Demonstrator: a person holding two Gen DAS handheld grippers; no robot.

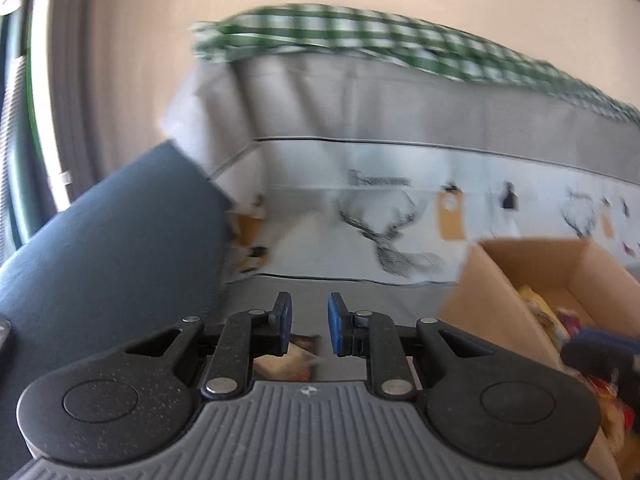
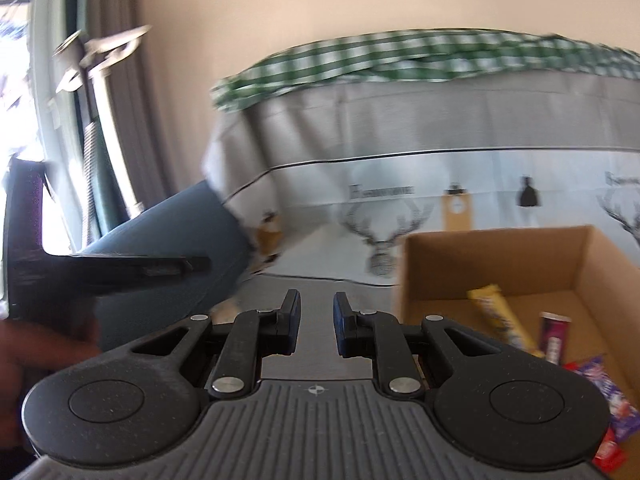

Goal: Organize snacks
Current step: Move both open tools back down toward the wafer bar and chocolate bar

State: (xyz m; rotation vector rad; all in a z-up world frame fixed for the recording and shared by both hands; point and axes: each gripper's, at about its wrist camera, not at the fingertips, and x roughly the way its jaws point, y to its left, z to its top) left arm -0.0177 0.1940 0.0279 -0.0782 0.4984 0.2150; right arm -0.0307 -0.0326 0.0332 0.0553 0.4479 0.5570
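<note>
Several wrapped snacks (image 2: pixel 520 332) already lie in the cardboard box (image 2: pixel 500 252) at the right; one packet (image 1: pixel 294 356) seems left on the grey cloth beneath the left gripper (image 1: pixel 307 328). It and the right gripper (image 2: pixel 317 326) are parted, holding nothing

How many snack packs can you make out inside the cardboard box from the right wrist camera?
4 distinct: a yellow bar leaning mid-box, a dark purple stick right of it, a purple wrapper nearer, and a red pack at the bottom edge. The cardboard box runs out of frame, so more may be hidden.
</note>
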